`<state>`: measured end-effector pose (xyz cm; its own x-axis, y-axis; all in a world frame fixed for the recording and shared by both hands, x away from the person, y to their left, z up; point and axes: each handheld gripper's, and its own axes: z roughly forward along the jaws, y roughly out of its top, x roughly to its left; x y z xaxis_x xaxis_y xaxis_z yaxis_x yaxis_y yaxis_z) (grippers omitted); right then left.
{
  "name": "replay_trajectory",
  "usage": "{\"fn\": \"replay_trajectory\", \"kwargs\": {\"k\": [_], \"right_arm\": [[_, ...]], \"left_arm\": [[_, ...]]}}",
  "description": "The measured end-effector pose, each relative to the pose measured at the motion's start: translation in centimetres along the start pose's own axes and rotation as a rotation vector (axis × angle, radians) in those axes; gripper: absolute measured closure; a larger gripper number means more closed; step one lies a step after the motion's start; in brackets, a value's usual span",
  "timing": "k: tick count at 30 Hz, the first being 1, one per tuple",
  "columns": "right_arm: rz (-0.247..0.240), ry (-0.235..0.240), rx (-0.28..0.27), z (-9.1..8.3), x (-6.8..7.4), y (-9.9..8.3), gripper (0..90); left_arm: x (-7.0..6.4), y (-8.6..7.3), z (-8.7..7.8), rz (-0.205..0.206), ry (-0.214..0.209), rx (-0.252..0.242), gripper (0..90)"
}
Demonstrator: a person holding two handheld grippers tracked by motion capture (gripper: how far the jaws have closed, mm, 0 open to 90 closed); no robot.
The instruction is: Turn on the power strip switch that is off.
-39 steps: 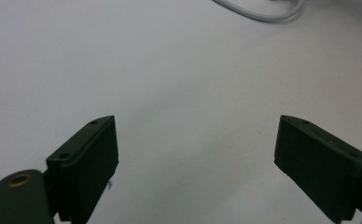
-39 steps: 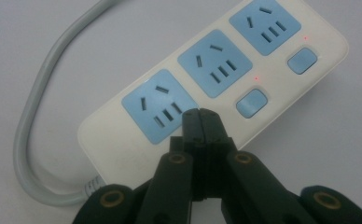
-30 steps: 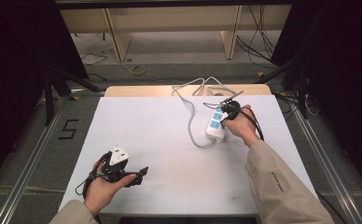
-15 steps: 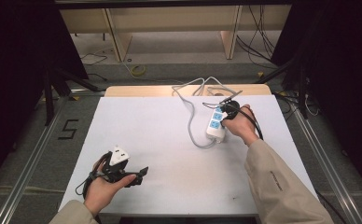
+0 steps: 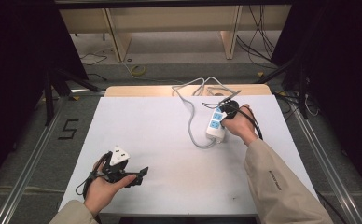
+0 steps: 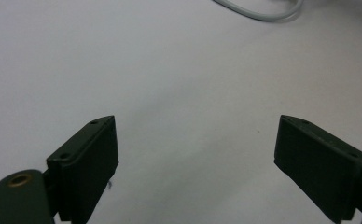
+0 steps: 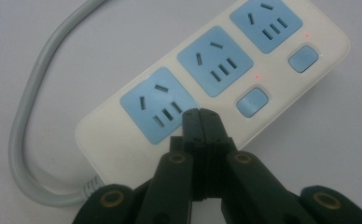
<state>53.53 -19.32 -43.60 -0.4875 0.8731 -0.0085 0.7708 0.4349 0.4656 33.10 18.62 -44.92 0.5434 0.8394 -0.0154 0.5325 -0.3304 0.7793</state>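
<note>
A white power strip (image 5: 215, 126) with three blue sockets lies on the right half of the white table (image 5: 156, 126); its grey cable (image 5: 194, 134) loops off its near end and runs to the back edge. In the right gripper view the power strip (image 7: 221, 70) shows two blue switches, each with a small red light beside it. My right gripper (image 7: 200, 115) is shut, its tips resting on the strip's top right beside the nearest socket; it holds nothing. It stands over the strip's far end in the high view (image 5: 223, 112). My left gripper (image 5: 139, 173) is open above bare table (image 6: 198, 140).
The cable (image 6: 258, 11) crosses the top of the left gripper view. A wooden strip (image 5: 137, 90) borders the table's back edge, with shelving and loose floor cables behind. A "5" mark (image 5: 68, 129) is on the floor to the left.
</note>
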Motion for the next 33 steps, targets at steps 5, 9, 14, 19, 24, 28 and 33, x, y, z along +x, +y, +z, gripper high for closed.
{"fn": "replay_trajectory", "kwargs": {"k": [5,9,14,19,24,28,33], "right_arm": [[0.001,-0.002,0.000,0.01,0.02,-0.02,90.0],[0.004,-0.002,0.003,0.01,0.03,0.02,90.0],[-0.001,-0.005,0.002,0.03,0.03,0.03,90.0],[0.007,-0.002,0.004,0.03,0.02,0.03,90.0],[0.010,0.000,0.007,0.03,-0.03,0.04,90.0],[0.001,-0.008,0.009,0.06,0.07,0.09,90.0],[0.009,-0.004,0.008,0.06,0.03,0.07,90.0]], "left_arm": [[0.00,0.00,0.00,0.000,0.000,0.000,13.3],[-0.03,0.01,-0.02,0.001,0.000,-0.001,13.3],[0.00,0.01,-0.01,-0.001,0.000,-0.001,13.3],[-0.01,0.02,-0.01,-0.001,0.000,0.000,13.3],[-0.02,0.02,0.00,0.001,0.000,0.000,13.3],[0.00,0.01,0.00,-0.001,0.001,0.000,13.3],[-0.04,0.02,0.00,0.001,0.000,0.000,13.3]]}}
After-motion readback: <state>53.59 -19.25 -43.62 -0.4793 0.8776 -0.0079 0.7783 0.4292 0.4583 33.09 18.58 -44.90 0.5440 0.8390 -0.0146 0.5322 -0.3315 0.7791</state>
